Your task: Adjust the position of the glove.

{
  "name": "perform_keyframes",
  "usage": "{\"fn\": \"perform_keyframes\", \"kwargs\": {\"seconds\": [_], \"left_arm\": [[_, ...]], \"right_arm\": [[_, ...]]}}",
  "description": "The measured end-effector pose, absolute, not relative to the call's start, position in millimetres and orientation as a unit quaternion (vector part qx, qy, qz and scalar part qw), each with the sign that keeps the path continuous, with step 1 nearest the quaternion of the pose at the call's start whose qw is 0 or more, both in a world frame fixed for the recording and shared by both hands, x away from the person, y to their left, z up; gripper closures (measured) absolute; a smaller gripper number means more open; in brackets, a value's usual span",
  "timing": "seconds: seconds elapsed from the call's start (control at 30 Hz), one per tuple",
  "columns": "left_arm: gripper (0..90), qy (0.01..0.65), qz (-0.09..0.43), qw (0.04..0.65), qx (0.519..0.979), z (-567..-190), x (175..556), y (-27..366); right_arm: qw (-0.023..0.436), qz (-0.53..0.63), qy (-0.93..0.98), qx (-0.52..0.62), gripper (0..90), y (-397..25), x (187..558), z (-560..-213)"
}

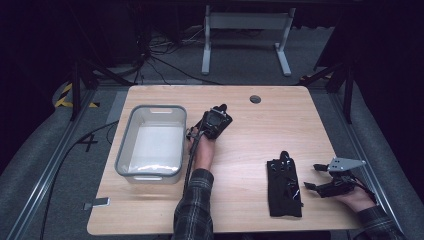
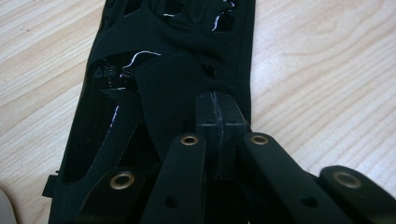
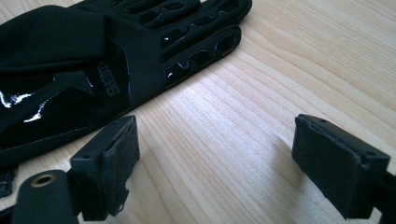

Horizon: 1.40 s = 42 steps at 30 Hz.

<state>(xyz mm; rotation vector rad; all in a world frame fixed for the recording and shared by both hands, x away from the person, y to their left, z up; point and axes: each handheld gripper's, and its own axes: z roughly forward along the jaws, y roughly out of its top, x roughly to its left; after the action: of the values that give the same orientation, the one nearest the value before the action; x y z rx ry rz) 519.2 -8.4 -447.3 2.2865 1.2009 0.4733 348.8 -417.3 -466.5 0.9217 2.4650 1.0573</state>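
Pale wood-grain tabletop, matte, with dark floor and cables beyond it.

Nearest you is the near glove. It lies flat with its long axis running away from you, cuff toward the table's front edge and fingers pointing to the far side. It is made of soft black fabric with glossy ribbed strips along the fingers and a shiny patch on the back.

Your right gripper sits just beside the glove on its right, jaws spread wide and aimed left at it, not touching. In the right gripper view the glove fills the upper left, with bare wood between the padded jaws. This hand is much the nearer one, so the coming move is probably a short slide left across the glove's side edge.

Farther out, mid-table, your left gripper is clamped on a fold of the far glove, which is the same black fabric and lies on the wood.

Just left of that hand stands the grey bin, a rounded rectangle of smooth plastic with nothing in it.
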Motion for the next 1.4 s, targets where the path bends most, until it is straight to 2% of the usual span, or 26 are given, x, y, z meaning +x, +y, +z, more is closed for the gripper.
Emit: {"fn": "perform_keyframes", "kwargs": {"seconds": [0.87,1.1,1.4], "left_arm": [[89.9,0.36,0.068,0.322,0.873,-450,462,-55],[89.9,0.347,0.063,0.328,0.876,-446,457,-60],[89.9,0.362,0.094,0.341,0.863,-430,480,-29]], "right_arm": [[0.152,0.368,0.86,0.32,15.4,-417,349,-467],[0.151,0.368,0.86,0.32,15.3,-417,349,-466],[0.15,0.368,0.86,0.32,15.3,-417,349,-467]]}}
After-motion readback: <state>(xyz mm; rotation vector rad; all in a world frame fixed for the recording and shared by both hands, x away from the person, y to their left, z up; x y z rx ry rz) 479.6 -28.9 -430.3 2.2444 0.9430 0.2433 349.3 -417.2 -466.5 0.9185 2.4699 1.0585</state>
